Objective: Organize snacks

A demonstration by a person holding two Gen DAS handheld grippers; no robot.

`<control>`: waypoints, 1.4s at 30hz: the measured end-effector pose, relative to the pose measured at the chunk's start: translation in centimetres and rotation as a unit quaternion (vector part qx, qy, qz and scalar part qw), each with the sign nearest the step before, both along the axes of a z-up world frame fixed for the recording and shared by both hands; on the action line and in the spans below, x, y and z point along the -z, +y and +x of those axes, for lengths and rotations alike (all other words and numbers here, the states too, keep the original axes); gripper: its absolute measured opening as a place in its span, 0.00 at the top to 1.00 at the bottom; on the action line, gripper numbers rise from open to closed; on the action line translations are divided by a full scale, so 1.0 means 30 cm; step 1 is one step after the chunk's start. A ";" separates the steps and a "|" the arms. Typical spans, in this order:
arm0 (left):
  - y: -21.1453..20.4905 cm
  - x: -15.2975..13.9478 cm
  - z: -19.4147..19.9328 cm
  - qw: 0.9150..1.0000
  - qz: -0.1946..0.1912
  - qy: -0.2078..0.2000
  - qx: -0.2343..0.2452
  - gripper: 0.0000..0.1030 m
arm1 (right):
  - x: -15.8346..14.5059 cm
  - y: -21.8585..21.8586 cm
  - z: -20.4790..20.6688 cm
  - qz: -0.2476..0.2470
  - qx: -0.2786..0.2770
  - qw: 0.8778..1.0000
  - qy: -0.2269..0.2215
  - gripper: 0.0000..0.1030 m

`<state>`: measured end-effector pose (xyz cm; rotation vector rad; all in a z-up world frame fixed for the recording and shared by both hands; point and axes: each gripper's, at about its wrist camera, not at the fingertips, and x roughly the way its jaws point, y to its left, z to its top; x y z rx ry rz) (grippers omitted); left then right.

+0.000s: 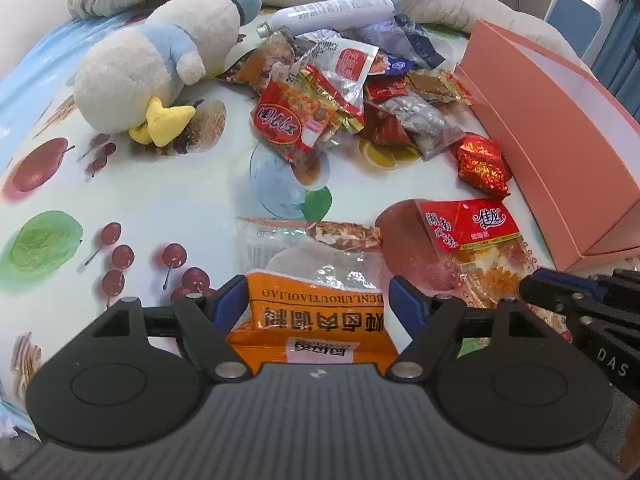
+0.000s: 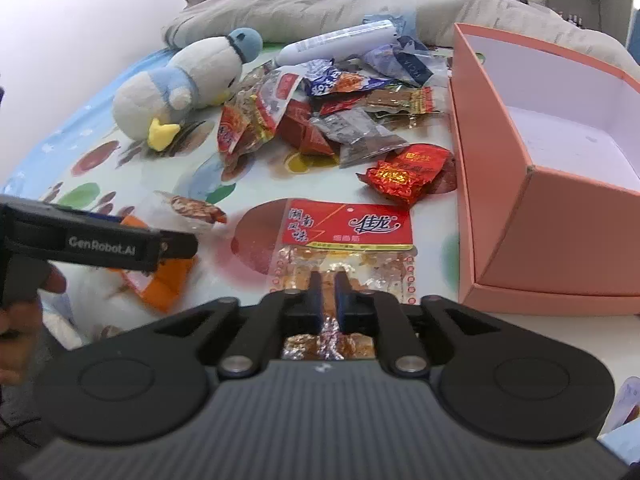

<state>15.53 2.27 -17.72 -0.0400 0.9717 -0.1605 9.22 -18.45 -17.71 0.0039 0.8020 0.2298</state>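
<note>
An orange seasoning packet [image 1: 316,320] lies on the fruit-print cloth between the blue pads of my left gripper [image 1: 318,300]. The jaws stand wide, with a small gap at the packet's right edge. A clear bag of orange sweets with a red header [image 2: 350,226] lies in front of the pink box. My right gripper [image 2: 329,288] has its jaws a narrow way apart, pinching the crumpled near end of that bag. In the left wrist view the right gripper [image 1: 532,286] sits at the bag's [image 1: 472,224] near right corner.
An open, empty pink box [image 2: 500,200] stands at the right. A heap of snack packets [image 1: 340,92] and a red foil packet [image 1: 482,164] lie mid-table. Behind them are a plush penguin [image 1: 160,60], a white bottle [image 1: 332,14] and grey bedding. A hand [image 2: 20,312] holds the left gripper.
</note>
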 end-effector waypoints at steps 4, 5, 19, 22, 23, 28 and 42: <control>0.004 0.017 0.004 1.000 -0.003 0.006 0.000 0.20 | 0.023 0.009 0.006 -0.012 0.006 1.000 -0.007 0.09; 0.005 0.025 0.005 1.000 -0.003 0.008 0.001 0.20 | 0.041 0.017 0.019 -0.025 0.006 1.000 0.006 0.09; 0.012 0.045 0.003 1.000 0.002 0.008 -0.010 0.29 | 0.117 0.023 0.043 -0.031 0.008 0.999 0.030 0.10; 0.018 0.038 0.001 1.000 -0.005 0.008 -0.014 0.30 | 0.101 0.050 0.043 -0.031 -0.008 0.999 0.030 0.33; 0.021 0.035 0.001 1.000 -0.008 0.008 -0.016 0.30 | 0.098 0.058 0.042 -0.032 -0.012 0.999 0.029 0.40; 0.027 0.007 -0.011 1.000 -0.019 0.002 -0.023 0.32 | 0.074 0.069 0.036 -0.027 -0.011 0.999 0.028 0.58; 0.020 -0.247 -0.056 0.998 -0.032 -0.035 -0.036 0.32 | -0.215 0.046 -0.026 0.003 -0.018 0.999 -0.027 0.71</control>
